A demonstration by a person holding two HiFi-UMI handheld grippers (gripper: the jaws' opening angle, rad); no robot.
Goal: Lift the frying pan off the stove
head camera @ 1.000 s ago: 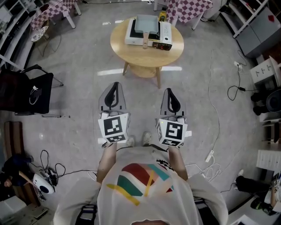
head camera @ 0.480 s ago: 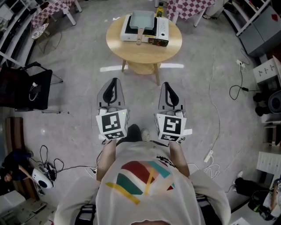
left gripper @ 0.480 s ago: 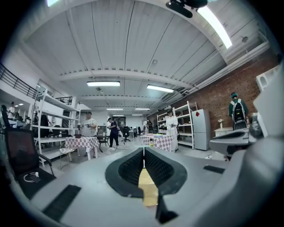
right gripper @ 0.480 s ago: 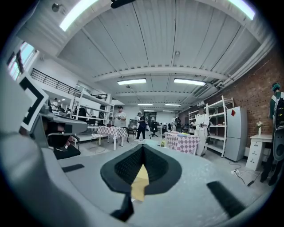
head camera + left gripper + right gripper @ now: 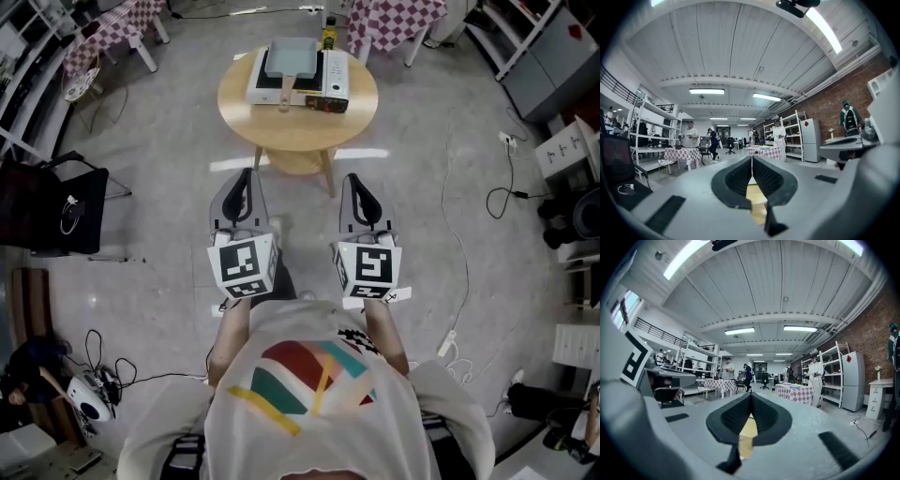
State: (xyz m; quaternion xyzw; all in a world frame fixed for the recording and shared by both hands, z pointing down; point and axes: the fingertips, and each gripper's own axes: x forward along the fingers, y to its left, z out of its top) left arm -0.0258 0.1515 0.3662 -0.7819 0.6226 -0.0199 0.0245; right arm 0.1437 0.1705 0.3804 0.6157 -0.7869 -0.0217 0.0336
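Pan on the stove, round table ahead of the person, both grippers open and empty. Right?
Not open. The left gripper and the right gripper are both shut, jaws closed together with nothing between them, as the left and right gripper views show. The rest holds: the pan sits on the stove on the round table ahead.

You stand in a large industrial hall that serves as a lab or workshop, not in a home. The brick wall (image 5: 829, 103), the long tube lights (image 5: 707, 91) on the high ceiling and the white metal racks (image 5: 644, 136) show it. A portable stove (image 5: 333, 80) sits on a small round table (image 5: 298, 127) on the bare grey floor (image 5: 169, 159), with checkered tables (image 5: 682, 153) far behind.
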